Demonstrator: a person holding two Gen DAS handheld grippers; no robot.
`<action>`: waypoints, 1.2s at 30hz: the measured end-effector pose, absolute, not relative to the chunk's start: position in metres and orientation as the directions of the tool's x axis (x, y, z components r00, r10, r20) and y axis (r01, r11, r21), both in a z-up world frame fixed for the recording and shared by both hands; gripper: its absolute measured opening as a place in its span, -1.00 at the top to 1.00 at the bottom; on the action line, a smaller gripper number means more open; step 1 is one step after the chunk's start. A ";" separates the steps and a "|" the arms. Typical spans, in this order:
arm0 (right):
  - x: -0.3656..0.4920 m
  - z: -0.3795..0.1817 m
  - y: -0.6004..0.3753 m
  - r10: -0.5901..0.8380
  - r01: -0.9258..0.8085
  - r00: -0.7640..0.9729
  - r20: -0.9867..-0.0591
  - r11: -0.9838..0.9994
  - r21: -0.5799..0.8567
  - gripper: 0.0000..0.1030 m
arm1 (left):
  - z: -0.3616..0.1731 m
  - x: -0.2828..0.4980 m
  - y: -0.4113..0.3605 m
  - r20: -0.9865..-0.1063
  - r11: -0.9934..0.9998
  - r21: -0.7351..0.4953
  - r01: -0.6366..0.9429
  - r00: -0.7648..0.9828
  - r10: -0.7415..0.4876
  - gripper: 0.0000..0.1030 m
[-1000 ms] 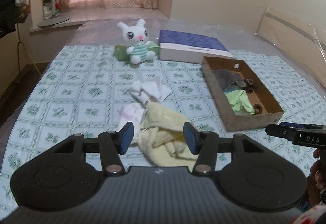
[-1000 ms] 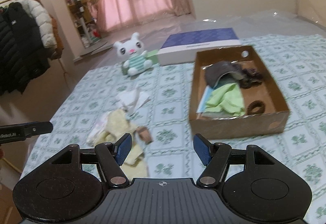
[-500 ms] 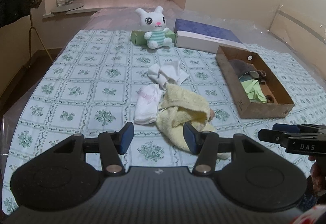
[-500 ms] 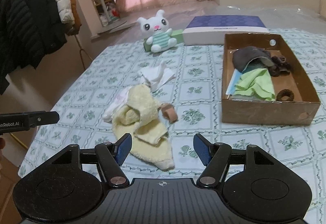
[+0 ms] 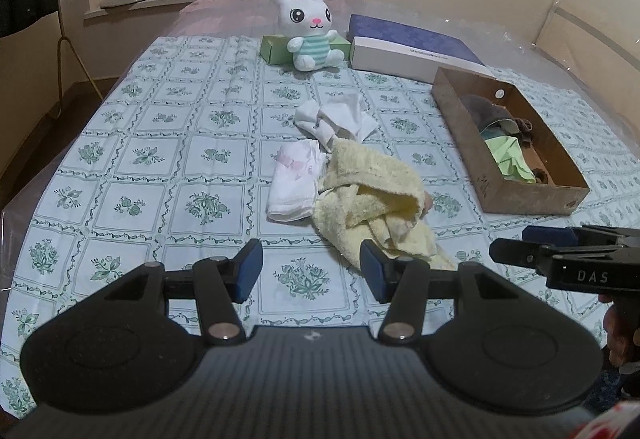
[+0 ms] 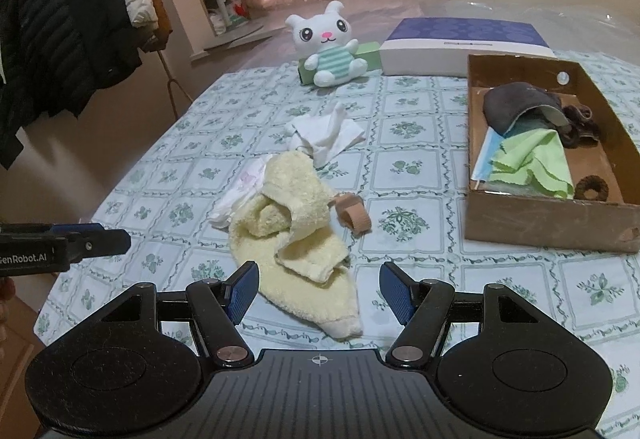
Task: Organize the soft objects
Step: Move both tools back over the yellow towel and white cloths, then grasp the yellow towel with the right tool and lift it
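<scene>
A crumpled yellow towel (image 5: pixel 372 195) (image 6: pixel 296 227) lies mid-table. A white-pink folded cloth (image 5: pixel 294 181) (image 6: pixel 240 187) touches its left side, and white socks (image 5: pixel 338 117) (image 6: pixel 326 135) lie behind it. A tan band (image 6: pixel 352 215) lies by the towel's right side. A brown cardboard box (image 5: pixel 532 195) (image 6: pixel 552 223) at the right holds a green cloth (image 6: pixel 536 163), a dark cloth and a brown hair tie. My left gripper (image 5: pixel 310 271) is open and empty, above the table in front of the towel. My right gripper (image 6: pixel 320 293) is open and empty over the towel's near end.
A white plush bunny (image 5: pixel 310 33) (image 6: pixel 330 45) sits against a green box (image 5: pixel 274 47) at the back, beside a blue-lidded white box (image 5: pixel 408 47) (image 6: pixel 460 47). Coats hang on a rack (image 6: pixel 72 27) at the left. The table's left edge drops to the floor.
Both grippers have pulled back and risen from the pile, so more of the table shows. Both stay open and empty. The cloths have not moved.
</scene>
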State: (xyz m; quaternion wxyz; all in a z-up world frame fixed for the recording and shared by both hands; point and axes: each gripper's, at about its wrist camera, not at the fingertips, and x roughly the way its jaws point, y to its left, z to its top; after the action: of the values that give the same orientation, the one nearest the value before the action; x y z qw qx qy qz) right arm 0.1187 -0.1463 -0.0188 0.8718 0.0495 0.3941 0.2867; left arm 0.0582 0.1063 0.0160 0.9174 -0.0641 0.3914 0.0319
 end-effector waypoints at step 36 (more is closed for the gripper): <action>0.228 -0.068 -0.048 0.561 -0.557 0.453 -0.692 0.785 0.272 0.78 | -0.035 0.108 0.148 -0.761 0.975 -0.115 -0.191 0.648 0.037 0.03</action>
State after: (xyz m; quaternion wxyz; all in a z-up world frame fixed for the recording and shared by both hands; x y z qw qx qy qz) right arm 0.2282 -0.0479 -0.0679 0.8525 0.0027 0.4072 0.3279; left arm 0.1077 0.1480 -0.0347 0.9029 -0.0926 0.4150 0.0630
